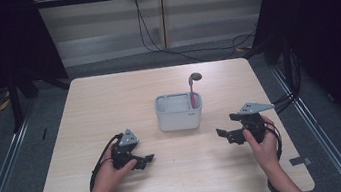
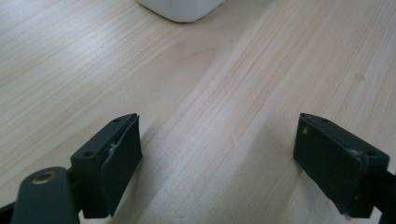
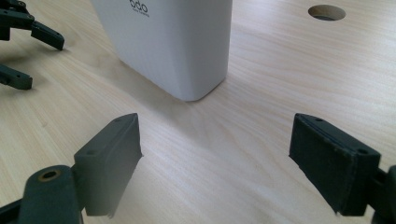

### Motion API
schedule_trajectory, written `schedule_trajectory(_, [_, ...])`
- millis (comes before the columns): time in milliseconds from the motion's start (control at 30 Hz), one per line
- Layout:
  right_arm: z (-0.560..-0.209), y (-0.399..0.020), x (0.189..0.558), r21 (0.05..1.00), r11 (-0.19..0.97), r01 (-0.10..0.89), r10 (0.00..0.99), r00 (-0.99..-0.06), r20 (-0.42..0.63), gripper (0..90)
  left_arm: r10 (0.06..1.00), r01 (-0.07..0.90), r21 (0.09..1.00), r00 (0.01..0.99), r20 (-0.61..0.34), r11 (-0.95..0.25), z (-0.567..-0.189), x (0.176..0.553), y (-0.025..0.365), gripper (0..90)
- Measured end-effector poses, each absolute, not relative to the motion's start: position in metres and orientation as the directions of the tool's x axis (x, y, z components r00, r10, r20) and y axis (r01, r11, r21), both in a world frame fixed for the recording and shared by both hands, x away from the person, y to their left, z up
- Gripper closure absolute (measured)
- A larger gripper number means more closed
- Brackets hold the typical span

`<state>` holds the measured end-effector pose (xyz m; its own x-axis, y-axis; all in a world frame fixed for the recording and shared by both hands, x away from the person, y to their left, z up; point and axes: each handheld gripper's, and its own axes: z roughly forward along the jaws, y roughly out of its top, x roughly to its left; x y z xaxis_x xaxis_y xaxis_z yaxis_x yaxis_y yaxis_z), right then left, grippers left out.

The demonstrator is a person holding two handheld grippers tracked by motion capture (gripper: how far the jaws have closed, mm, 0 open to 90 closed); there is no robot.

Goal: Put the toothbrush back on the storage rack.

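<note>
A white holder (image 1: 179,112) stood mid-table, a pink toothbrush (image 1: 192,91) upright inside. Left gripper (image 1: 143,160) and right gripper (image 1: 227,126) flanked it, near, jaws wide, empty.

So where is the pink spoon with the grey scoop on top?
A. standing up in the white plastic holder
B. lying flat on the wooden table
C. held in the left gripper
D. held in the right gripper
A: the pink spoon with the grey scoop stands upright in the right-hand compartment of the white plastic holder, while the left gripper and right gripper are both open and hold nothing.
</note>
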<state>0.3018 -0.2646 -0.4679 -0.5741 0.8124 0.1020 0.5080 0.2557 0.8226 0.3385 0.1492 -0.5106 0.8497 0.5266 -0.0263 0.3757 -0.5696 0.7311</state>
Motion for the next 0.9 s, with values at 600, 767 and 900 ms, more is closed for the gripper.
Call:
schedule_trajectory(600, [-0.490, -0.267, 0.298, 0.787, 0.290, 0.545, 0.816, -0.571, 0.095, 16.3, 0.527, 0.375, 0.732, 0.850, -0.025, -0.569, -0.511, 0.339, 0.149, 14.7])
schedule_trajectory(767, [-0.494, -0.265, 0.298, 0.773, 0.320, 0.547, 0.809, -0.582, 0.077, 16.3, 0.527, 0.375, 0.731, 0.849, -0.025, -0.570, -0.511, 0.339, 0.149, 14.7])
schedule_trajectory(900, [-0.497, -0.263, 0.298, 0.763, 0.337, 0.552, 0.808, -0.586, 0.066, 16.2, 0.527, 0.375, 0.730, 0.849, -0.024, -0.571, -0.510, 0.338, 0.149, 14.7])
